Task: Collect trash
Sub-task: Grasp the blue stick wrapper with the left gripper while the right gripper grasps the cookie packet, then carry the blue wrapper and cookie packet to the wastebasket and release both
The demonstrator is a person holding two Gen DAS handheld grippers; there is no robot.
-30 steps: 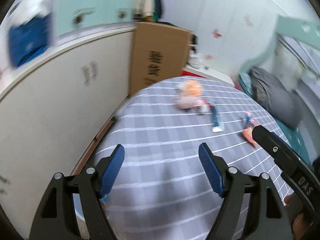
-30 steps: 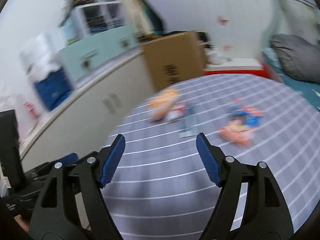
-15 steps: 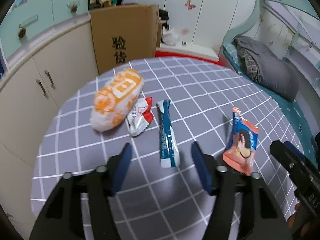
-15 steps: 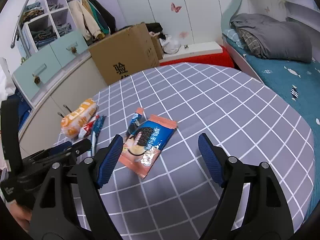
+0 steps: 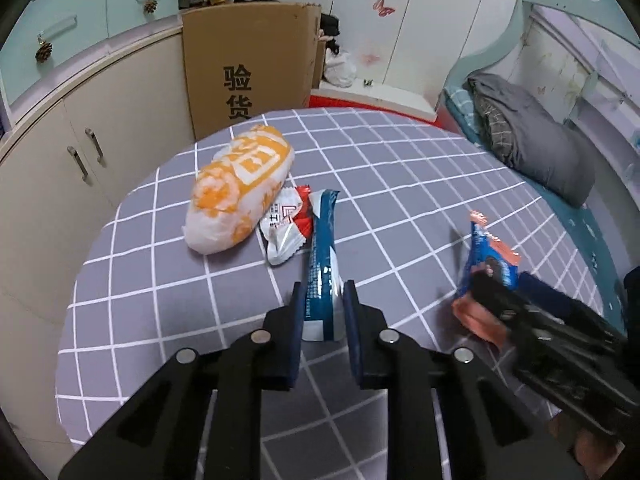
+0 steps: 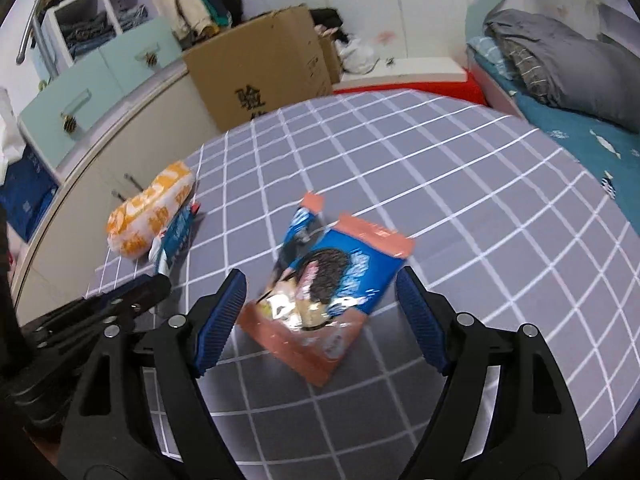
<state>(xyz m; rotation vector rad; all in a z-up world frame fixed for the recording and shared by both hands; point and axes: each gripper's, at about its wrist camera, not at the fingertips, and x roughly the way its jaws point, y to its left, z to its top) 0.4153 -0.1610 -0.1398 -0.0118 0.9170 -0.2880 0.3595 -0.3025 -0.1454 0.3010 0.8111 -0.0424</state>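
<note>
Left wrist view shows a round table [image 5: 400, 184] under a grey checked cloth, with a cardboard box [image 5: 248, 68] and cream cupboards [image 5: 80, 152] behind it and a bed [image 5: 532, 140] off to one side. On the cloth lie an orange and white bag [image 5: 236, 188], a small red and white wrapper [image 5: 286, 226] touching it, and a long blue wrapper [image 5: 322, 256] just beside that. The left gripper [image 5: 322, 300] has its fingers drawn in narrow on either side of the near end of the blue wrapper, pressing against it. Right wrist view shows the right gripper [image 6: 320, 300] spread wide, a blue and pink cookie packet [image 6: 324, 280] lying flat between its fingers [image 6: 222, 312], touched by neither.
</note>
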